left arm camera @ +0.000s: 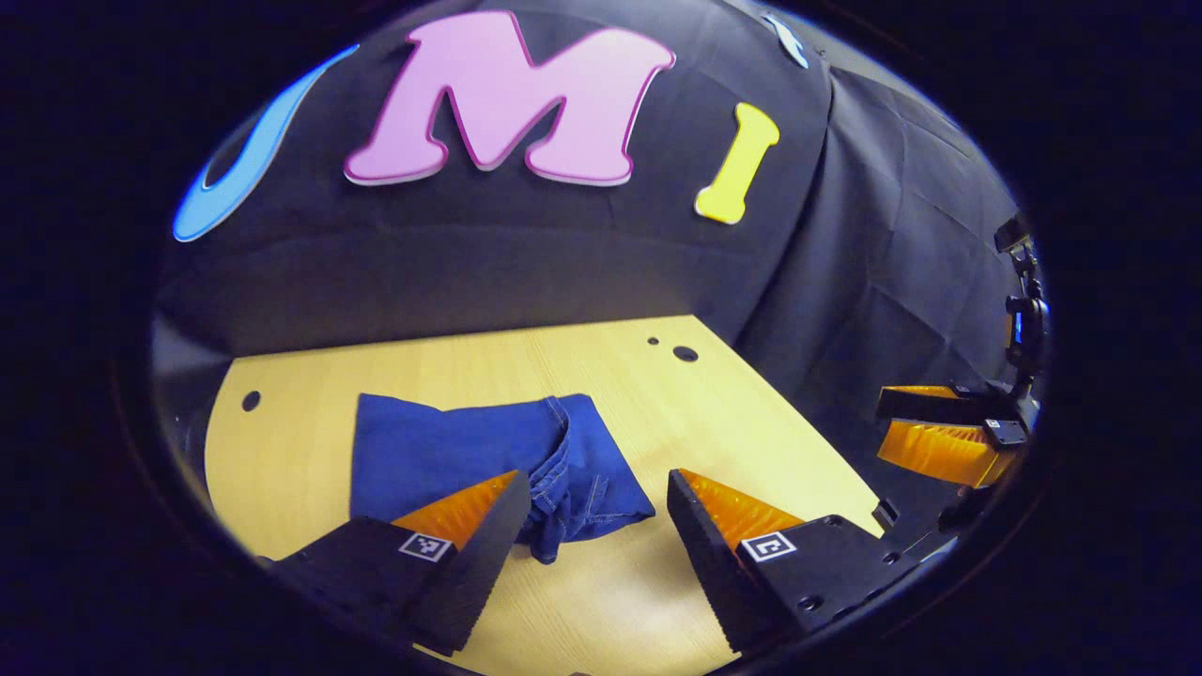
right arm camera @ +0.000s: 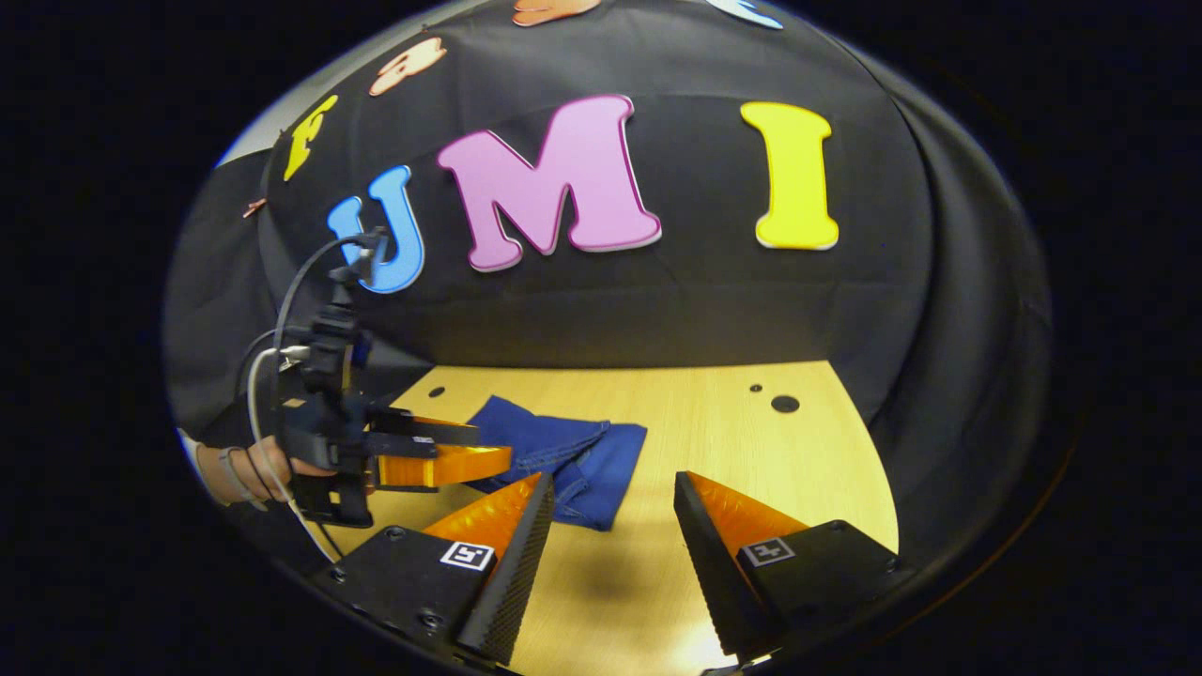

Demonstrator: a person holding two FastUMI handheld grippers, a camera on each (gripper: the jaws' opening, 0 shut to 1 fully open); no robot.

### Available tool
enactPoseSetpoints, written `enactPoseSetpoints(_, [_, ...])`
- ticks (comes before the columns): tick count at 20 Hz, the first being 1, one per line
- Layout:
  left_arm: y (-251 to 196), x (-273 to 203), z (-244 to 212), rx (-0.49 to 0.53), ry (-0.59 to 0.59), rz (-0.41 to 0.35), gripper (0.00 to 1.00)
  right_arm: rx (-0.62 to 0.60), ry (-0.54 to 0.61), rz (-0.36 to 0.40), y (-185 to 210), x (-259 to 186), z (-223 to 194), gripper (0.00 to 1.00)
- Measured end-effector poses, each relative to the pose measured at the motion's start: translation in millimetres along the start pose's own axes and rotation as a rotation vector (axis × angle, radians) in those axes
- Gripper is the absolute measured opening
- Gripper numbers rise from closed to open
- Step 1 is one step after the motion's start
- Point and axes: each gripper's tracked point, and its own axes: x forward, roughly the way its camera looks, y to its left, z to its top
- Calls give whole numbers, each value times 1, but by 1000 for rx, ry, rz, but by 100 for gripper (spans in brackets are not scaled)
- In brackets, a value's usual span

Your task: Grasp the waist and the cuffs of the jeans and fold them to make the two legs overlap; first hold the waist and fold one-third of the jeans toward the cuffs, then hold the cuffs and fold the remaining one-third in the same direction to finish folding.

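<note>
1. Jeans [left arm camera: 488, 460] are lying folded into a compact bundle on the wooden table [left arm camera: 751, 422], sitting at about 11 o'clock from the left gripper [left arm camera: 593, 507] in the left gripper view.
2. Left gripper is hovering above the table, fingers spread wide, pinching nothing.
3. Right gripper [right arm camera: 610, 512] is hanging over the table with fingers spread too, holding nothing; jeans at its 11 o'clock in the right gripper view.
4. A hand [right arm camera: 249, 469] is gripping the left gripper's handle at 9 o'clock in the right gripper view.
</note>
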Motion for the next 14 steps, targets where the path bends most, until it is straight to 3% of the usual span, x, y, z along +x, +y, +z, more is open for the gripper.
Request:
enactPoseSetpoints(4, [-7,-105,13,-21,-208,106,96,-56,-100,-19,36,-51,30,84])
enactPoseSetpoints(6, [-14,-151,3,-37,-252,135,95,-87,-143,-23,57,-86,43,85])
enactPoseSetpoints(9, [-24,-199,1,-42,-335,161,95,-117,-210,-10,84,-127,62,94])
enactPoseSetpoints(14, [-39,-260,10,-4,-441,209,95,-154,-308,-68,105,-173,73,95])
